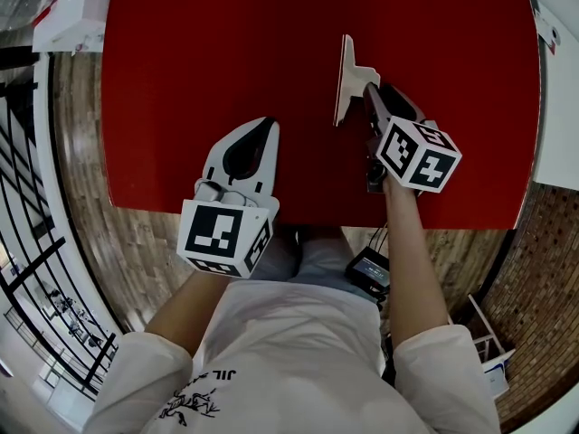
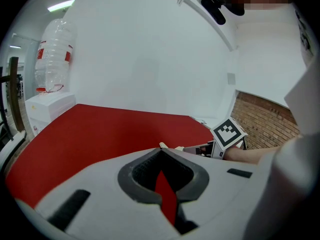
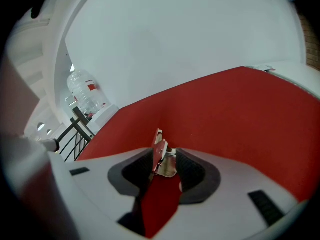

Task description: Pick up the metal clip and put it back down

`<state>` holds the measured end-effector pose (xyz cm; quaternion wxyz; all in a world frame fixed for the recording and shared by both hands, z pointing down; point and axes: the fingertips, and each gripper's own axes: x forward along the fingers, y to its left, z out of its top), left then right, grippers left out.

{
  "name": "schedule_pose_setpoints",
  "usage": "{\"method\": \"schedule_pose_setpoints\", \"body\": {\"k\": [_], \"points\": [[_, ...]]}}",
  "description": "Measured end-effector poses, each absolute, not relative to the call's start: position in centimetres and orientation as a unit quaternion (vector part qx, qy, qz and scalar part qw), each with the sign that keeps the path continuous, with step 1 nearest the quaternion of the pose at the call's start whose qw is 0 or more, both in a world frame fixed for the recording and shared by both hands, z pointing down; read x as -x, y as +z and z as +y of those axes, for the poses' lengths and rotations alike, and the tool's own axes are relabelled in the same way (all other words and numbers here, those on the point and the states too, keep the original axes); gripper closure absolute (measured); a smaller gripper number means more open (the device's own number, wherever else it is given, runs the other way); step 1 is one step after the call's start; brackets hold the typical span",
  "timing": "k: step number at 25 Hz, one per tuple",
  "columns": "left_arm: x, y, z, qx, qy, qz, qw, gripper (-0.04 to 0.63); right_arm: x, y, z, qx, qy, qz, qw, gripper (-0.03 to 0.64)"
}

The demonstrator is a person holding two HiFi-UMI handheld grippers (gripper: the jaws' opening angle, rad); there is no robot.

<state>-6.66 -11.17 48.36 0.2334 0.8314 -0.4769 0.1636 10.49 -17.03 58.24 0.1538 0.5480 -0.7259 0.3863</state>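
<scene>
The metal clip (image 3: 165,165), small and silvery with red reflections, stands between the jaws of my right gripper (image 3: 164,153). It leans on the left pad, and the pads do not seem to press it, so this gripper is open. In the head view the right gripper (image 1: 351,75) lies turned on its side over the red table (image 1: 226,52), and the clip itself is hidden there. My left gripper (image 1: 270,127) rests at the table's near edge, shut and empty. In its own view the left gripper (image 2: 160,148) has its tips together.
A white box with a clear plastic bottle (image 2: 52,59) stands past the table's left end. The right gripper's marker cube (image 2: 228,132) and a forearm show at the right. Brick floor (image 1: 81,152) and a black railing (image 1: 27,269) lie to my left.
</scene>
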Motion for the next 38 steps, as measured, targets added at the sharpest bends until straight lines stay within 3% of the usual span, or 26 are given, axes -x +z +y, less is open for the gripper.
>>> {"method": "schedule_pose_setpoints", "body": {"k": [10, 13, 16, 26, 38], "points": [[6.2, 45.0, -10.5, -0.841, 0.157, -0.473, 0.212, 0.591, -12.3, 52.5, -13.6, -0.562, 0.365, -0.73, 0.133, 0.5], [6.2, 43.3, -9.5, -0.842, 0.153, -0.474, 0.207, 0.591, -12.8, 49.6, -11.9, -0.579, 0.341, -0.729, 0.131, 0.592], [6.0, 40.9, -8.7, -0.845, 0.135, -0.477, 0.198, 0.591, -12.9, 46.4, -10.6, -0.583, 0.317, -0.738, 0.123, 0.611], [6.0, 35.5, -5.1, -0.855, 0.119, -0.474, 0.173, 0.591, -10.2, 36.9, -4.8, -0.563, 0.239, -0.781, 0.127, 0.612], [5.4, 32.6, -3.9, -0.86, 0.104, -0.474, 0.156, 0.591, -8.4, 32.7, -2.0, -0.556, 0.192, -0.799, 0.121, 0.612]]}}
